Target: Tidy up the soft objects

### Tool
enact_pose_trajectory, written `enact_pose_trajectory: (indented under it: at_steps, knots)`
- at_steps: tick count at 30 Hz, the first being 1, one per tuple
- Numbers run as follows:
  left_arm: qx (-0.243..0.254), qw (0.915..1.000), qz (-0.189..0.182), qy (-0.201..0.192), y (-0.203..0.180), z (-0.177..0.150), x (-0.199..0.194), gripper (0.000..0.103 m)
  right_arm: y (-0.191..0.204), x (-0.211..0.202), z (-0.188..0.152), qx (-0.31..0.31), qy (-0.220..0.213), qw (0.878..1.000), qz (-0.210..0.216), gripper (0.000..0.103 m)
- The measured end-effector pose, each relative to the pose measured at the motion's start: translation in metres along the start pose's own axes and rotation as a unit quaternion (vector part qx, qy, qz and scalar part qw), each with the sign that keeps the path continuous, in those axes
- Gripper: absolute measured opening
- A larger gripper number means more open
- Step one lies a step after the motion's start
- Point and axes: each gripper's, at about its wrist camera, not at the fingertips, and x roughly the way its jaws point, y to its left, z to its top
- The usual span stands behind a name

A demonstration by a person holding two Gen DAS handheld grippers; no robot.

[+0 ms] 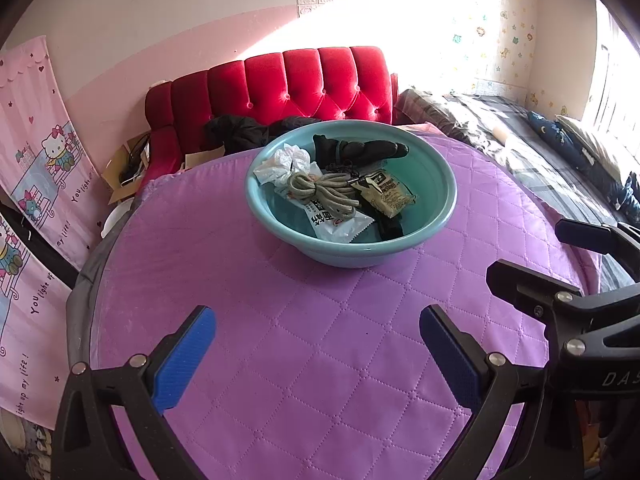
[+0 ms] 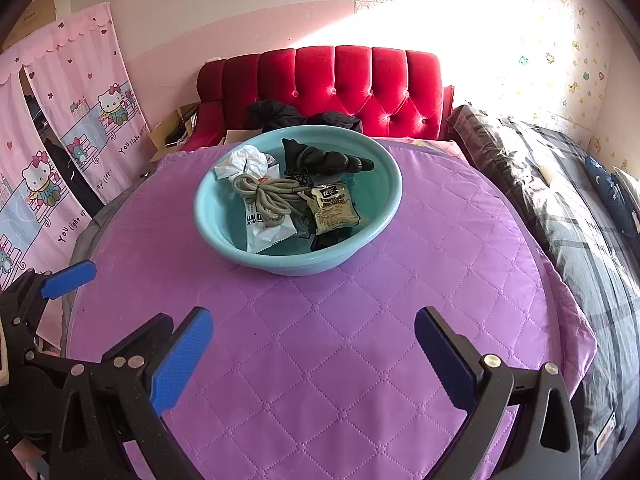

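- Two grippers, both mine, hang over the purple quilted cloth (image 1: 280, 360) with nothing between the fingers: left gripper (image 1: 318, 354) spread wide, right gripper (image 2: 314, 356) spread wide too.
- Everything to sort sits in the teal basin (image 1: 440, 184) at my 12 o'clock, well apart from either claw.
- Inside, the beige rope (image 1: 324, 192) is coiled at the centre, lying across a white snack packet (image 1: 340, 226) that points toward 6 o'clock.
- At 10 o'clock is the crumpled white plastic bag (image 1: 282, 164); at 1 o'clock the black glove (image 1: 360, 150); at 4 o'clock a tan sachet (image 1: 390, 194).
- My read: all of it is light and limp — the rope will sag and trail, so I'd pinch it at the knotted middle.
- The packets look slick; I'd take one by a crimped edge.
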Motion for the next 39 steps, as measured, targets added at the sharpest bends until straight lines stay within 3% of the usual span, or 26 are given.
enact_pose_trajectory:
  at_steps: [39]
  knots:
    - [0.017, 0.9998, 0.006, -0.007, -0.0057, 0.0020, -0.0033, 0.103, -0.0009, 0.0030, 0.0018, 0.000, 0.000, 1.000, -0.003, 0.103]
